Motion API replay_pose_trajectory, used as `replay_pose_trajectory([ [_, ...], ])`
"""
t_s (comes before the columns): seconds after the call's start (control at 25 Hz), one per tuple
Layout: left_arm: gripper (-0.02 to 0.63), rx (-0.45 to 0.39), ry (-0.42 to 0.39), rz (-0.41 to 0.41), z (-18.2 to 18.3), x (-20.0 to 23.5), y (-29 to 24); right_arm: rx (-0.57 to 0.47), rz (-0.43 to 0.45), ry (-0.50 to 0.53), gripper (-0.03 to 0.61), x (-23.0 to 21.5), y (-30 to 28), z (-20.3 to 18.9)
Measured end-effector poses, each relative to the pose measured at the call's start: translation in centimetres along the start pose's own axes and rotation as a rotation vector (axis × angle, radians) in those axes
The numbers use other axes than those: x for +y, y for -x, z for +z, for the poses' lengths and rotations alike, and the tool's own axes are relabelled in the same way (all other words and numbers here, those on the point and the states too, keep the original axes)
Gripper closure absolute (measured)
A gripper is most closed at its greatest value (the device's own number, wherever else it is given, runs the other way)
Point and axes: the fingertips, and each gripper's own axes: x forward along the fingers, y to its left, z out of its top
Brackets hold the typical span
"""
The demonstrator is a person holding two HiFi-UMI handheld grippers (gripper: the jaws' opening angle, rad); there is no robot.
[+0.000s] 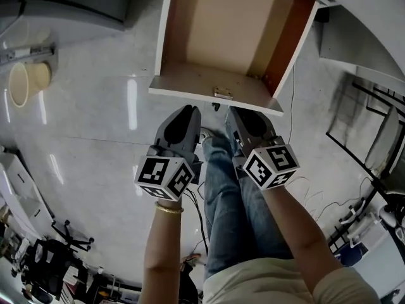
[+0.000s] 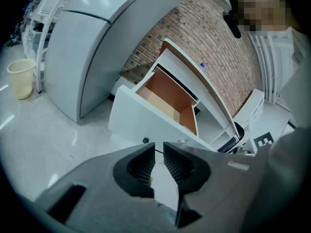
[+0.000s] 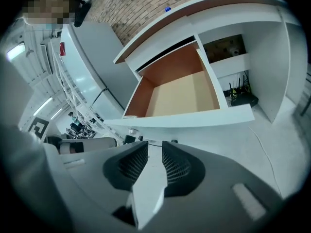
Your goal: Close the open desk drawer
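Note:
The open drawer [image 1: 215, 95] juts out of the white desk, its white front panel facing me and its brown inside empty. It also shows in the left gripper view [image 2: 138, 119] and in the right gripper view [image 3: 187, 120]. My left gripper [image 1: 188, 111] hovers just short of the front panel, slightly open, nothing between its pads [image 2: 159, 146]. My right gripper [image 1: 236, 113] hangs beside it, equally close to the panel, open a bit wider and also empty [image 3: 155, 143]. Neither touches the panel as far as I can see.
A cream waste bin [image 1: 24, 84] stands on the pale floor at the left. The person's jeans-clad legs [image 1: 231, 214] are below the grippers. A thin cable [image 1: 292, 106] runs down the drawer's right side. A shelf niche with a router [image 3: 241, 97] lies right of the drawer.

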Motion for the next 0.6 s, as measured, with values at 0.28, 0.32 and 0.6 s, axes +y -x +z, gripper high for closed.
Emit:
replay_pose_trajectory([
  [0.28, 0.485, 0.03, -0.014, 0.0, -0.8, 1.5, -2.9, 0.015, -0.013, -0.033, 0.451, -1.7, -1.8, -1.0],
  [0.32, 0.473, 0.034, -0.019, 0.004, -0.9, 1.7, -3.3, 0.019, -0.014, -0.035, 0.446, -1.9, -2.0, -1.2],
  [0.6, 0.402, 0.068, -0.05, -0.039, -0.8, 2.6, -5.7, 0.04, -0.009, -0.016, 0.397, -2.7, -3.3, -1.8],
])
